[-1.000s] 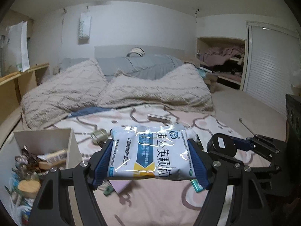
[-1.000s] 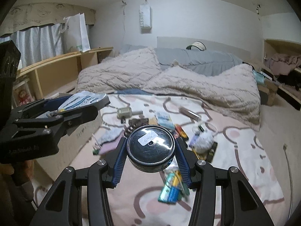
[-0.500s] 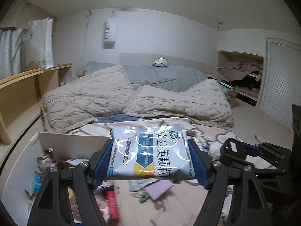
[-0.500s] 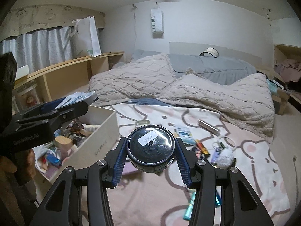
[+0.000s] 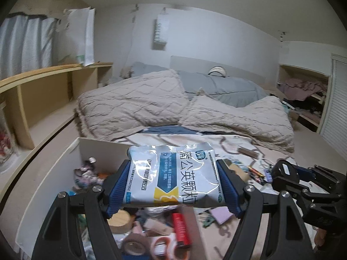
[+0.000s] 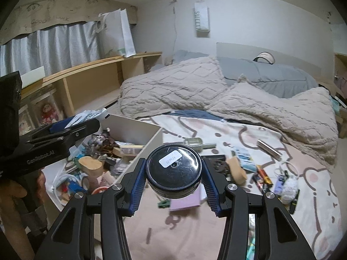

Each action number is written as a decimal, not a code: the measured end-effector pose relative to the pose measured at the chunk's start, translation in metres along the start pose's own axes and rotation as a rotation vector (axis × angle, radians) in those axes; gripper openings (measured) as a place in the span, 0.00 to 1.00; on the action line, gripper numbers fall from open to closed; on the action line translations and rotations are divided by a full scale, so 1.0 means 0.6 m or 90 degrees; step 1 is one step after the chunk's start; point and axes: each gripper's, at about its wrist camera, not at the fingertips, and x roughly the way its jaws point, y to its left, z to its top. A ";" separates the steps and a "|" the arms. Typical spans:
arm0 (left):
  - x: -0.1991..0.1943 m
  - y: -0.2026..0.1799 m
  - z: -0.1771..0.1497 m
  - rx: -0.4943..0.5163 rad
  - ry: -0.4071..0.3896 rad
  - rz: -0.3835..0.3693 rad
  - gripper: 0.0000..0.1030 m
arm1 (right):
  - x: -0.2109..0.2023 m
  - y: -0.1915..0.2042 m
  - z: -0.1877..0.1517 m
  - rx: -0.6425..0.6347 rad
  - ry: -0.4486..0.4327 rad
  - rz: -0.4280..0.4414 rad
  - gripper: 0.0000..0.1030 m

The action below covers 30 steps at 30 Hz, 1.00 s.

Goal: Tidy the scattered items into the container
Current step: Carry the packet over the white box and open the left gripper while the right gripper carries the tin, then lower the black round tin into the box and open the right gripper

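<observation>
Drop-off step: above the container point(image 5: 54, 169), the left gripper point(image 5: 173, 184) clamps a sachet point(image 5: 173, 173), due for release; beside it, the right gripper point(image 6: 173, 173) pinches 1 round black tin point(image 6: 173, 169).

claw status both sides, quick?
Left claw: closed on the white and blue sachet.
Right claw: closed on the round black tin.

White-and-blue sachet point(image 5: 173, 175), glossy black round tin point(image 6: 173, 171), red tube point(image 5: 181, 228), beige box point(image 5: 54, 173)
</observation>
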 end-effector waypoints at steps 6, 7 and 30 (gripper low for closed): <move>-0.001 0.054 -0.005 -0.027 0.010 0.045 0.74 | 0.019 0.038 0.010 -0.022 0.012 0.029 0.49; -0.002 0.063 -0.007 -0.031 0.012 0.054 0.74 | 0.022 0.046 0.011 -0.025 0.013 0.034 0.49; 0.031 0.156 -0.037 -0.074 0.090 0.141 0.78 | 0.107 0.158 -0.006 -0.052 0.112 0.169 0.49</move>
